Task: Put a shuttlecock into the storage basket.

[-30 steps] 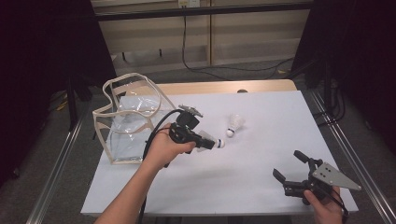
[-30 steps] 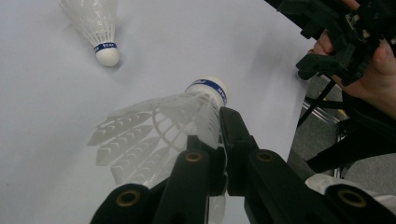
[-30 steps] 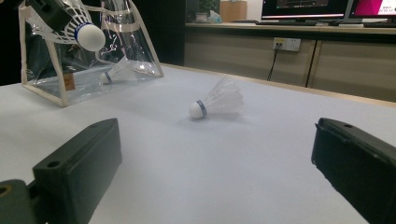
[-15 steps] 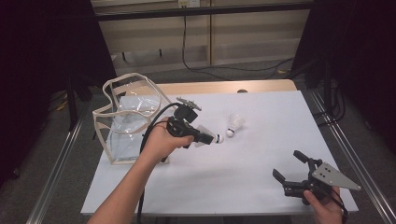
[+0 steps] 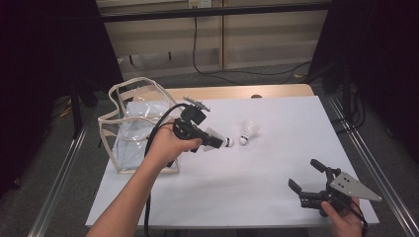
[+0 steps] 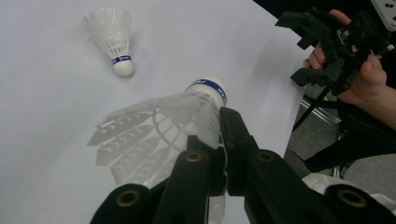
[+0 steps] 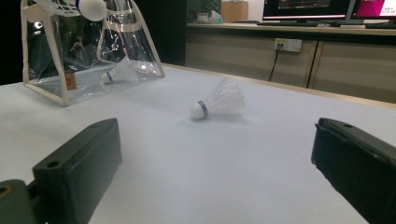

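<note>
My left gripper (image 5: 220, 141) hangs over the middle of the white table (image 5: 276, 108), shut on the feather skirt of a white shuttlecock (image 6: 187, 116) whose cork (image 5: 228, 142) points right. In its own view the left gripper (image 6: 217, 133) pinches those feathers. A second shuttlecock (image 5: 248, 132) (image 6: 112, 37) (image 7: 219, 105) lies on the table just beyond. A clear bag (image 5: 133, 123) (image 7: 88, 51) with cream trim stands open at the left, with another shuttlecock (image 7: 119, 72) inside. My right gripper (image 5: 304, 174) (image 7: 215, 135) rests near the front right corner, jaws wide apart and empty.
The table's front edge runs close under the right hand (image 5: 341, 222). Metal rails (image 5: 59, 173) flank both sides of the table. A cable trails from the left gripper down along the forearm (image 5: 133, 197).
The left gripper has risen a little and drifted slightly toward the bag, still gripping the shuttlecock. The right gripper has stayed where it was.
</note>
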`<action>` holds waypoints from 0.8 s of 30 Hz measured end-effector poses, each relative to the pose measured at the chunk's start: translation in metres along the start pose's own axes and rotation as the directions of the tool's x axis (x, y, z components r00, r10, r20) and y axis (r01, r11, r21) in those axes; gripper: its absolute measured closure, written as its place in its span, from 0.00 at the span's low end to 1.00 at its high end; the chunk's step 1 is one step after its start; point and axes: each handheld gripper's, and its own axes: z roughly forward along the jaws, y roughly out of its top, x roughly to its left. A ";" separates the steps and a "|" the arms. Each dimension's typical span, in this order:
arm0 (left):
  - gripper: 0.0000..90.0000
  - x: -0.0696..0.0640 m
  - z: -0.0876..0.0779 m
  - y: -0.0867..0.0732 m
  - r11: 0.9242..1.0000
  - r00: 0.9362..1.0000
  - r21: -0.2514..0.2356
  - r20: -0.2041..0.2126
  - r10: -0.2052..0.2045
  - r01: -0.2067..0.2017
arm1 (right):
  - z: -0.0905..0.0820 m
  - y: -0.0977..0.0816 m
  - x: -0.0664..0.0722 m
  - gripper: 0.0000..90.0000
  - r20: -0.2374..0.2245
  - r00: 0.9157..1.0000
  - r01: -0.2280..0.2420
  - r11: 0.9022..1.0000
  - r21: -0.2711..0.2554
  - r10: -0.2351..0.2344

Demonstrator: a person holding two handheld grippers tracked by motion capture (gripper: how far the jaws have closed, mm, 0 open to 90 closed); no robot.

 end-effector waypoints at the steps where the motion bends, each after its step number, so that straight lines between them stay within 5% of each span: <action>1: 0.99 0.000 -0.001 0.001 1.000 1.000 -0.003 -0.001 -0.003 0.003 | 0.000 0.000 0.000 0.02 0.000 1.000 -0.001 1.000 0.001 0.001; 24: 0.99 0.004 -0.015 0.013 1.000 1.000 -0.007 -0.016 -0.007 0.006 | -0.001 0.000 0.000 0.02 -0.002 1.000 0.001 1.000 -0.001 -0.001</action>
